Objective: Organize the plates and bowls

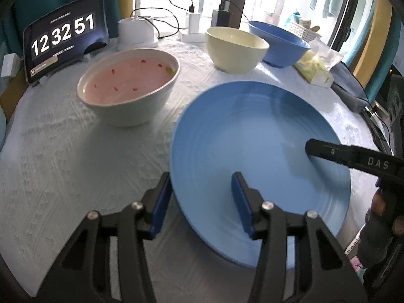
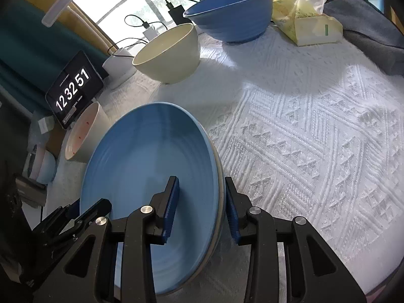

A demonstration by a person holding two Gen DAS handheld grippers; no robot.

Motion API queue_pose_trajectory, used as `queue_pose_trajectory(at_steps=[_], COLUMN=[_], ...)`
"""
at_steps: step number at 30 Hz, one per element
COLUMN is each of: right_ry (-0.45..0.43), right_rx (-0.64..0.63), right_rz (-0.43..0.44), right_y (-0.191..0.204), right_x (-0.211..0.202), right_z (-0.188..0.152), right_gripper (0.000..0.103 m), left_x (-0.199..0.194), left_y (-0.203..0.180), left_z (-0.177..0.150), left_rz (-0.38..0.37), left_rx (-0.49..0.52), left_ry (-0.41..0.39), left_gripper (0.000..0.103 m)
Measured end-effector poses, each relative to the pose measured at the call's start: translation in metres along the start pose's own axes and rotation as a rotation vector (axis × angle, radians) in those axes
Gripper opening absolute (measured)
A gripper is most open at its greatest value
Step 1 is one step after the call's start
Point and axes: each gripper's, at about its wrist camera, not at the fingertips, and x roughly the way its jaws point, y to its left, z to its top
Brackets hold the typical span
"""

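A light blue plate (image 1: 252,136) (image 2: 151,161) rests on a second plate whose grey rim (image 2: 221,176) shows under it, near the table's front. My left gripper (image 1: 202,202) is open, its jaws standing either side of the plate's left rim. My right gripper (image 2: 200,207) is open, its jaws either side of the stacked rims on the right; its finger (image 1: 325,151) reaches over the plate. A white bowl with a pink inside (image 1: 128,85) (image 2: 83,136), a cream bowl (image 1: 234,48) (image 2: 169,53) and a dark blue bowl (image 1: 280,43) (image 2: 232,12) stand behind.
A tablet clock (image 1: 63,38) (image 2: 73,91), a white device with cables (image 1: 136,32) and chargers line the far edge. A yellow tissue pack (image 2: 305,25) (image 1: 315,68) and a grey-blue cloth (image 2: 368,25) lie at the right. A white knitted cloth (image 2: 303,126) covers the table.
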Motion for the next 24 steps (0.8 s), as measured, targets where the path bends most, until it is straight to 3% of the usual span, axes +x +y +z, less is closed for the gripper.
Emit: queue_pose_trajectory(at_steps=[15, 24], right_ry=[0.025, 0.070], right_rx=[-0.068, -0.119], right_rz=[-0.020, -0.002], right_y=[0.030, 0.062], right_x=[0.000, 0.013], right_z=[-0.009, -0.020], right_gripper=[0.038, 0.038], left_x=[-0.019, -0.037], left_y=[0.029, 0.060], left_z=[-0.021, -0.037], left_rz=[-0.014, 0.018], left_rx=[-0.059, -0.110], left_ry=[0.002, -0.017], left_gripper=[0.049, 0.049])
